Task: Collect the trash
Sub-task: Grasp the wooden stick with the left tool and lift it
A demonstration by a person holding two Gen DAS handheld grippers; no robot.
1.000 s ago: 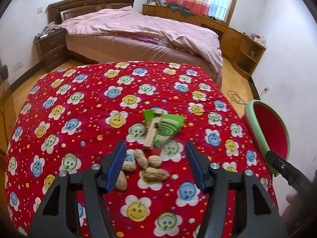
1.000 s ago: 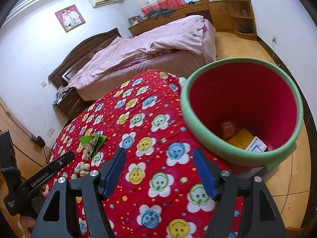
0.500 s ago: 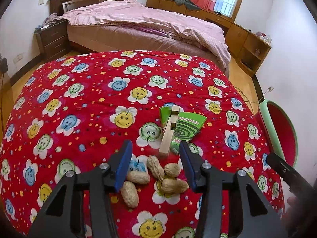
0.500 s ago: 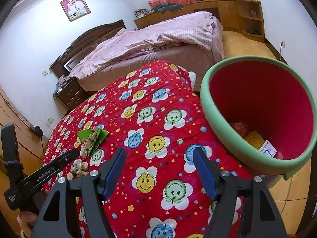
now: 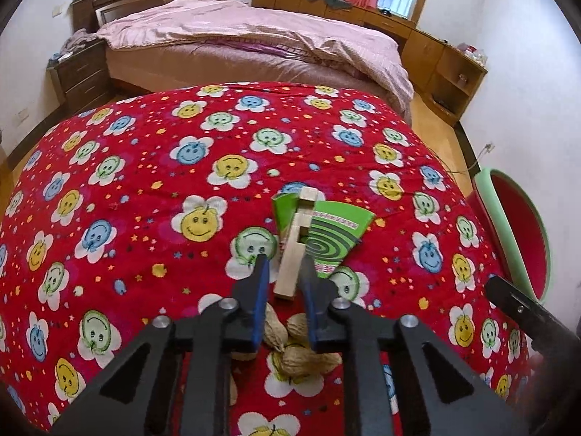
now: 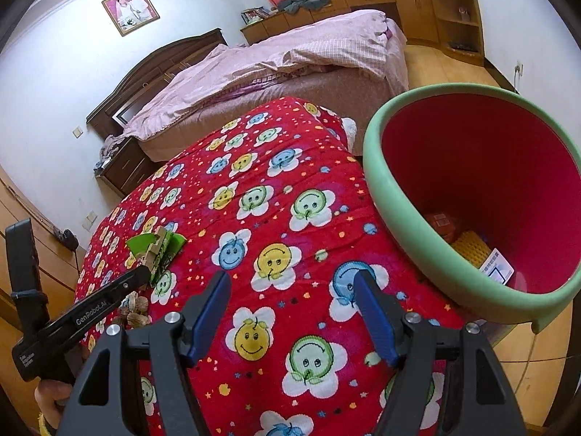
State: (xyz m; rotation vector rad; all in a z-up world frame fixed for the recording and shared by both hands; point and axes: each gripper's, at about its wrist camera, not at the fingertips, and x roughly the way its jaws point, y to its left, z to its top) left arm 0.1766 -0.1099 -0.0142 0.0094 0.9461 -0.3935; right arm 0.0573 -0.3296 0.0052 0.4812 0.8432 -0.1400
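Note:
A pale notched wooden piece (image 5: 296, 239) lies across a green printed wrapper (image 5: 334, 232) on the red smiley-flower cloth (image 5: 145, 181). My left gripper (image 5: 284, 265) is closing around the near end of the wooden piece, and both blue pads touch its sides. Peanut shells (image 5: 305, 359) lie under the jaws, partly hidden. In the right wrist view the same wooden piece (image 6: 156, 245), wrapper (image 6: 176, 243) and shells (image 6: 136, 312) sit at the far left. My right gripper (image 6: 292, 283) hangs open over the cloth with nothing in it, left of the green-rimmed red bin (image 6: 406, 218).
The bin (image 5: 508, 225) stands off the cloth's right edge and holds a yellow item (image 6: 472, 250) and a white card (image 6: 497, 270). Beyond the cloth are a bed with a pink cover (image 5: 254, 36) and wooden cabinets (image 5: 446, 65).
The left gripper moved forward and down past the peanut shells, and its jaws closed from wide apart onto the wooden piece. The right gripper sank slightly and stayed open.

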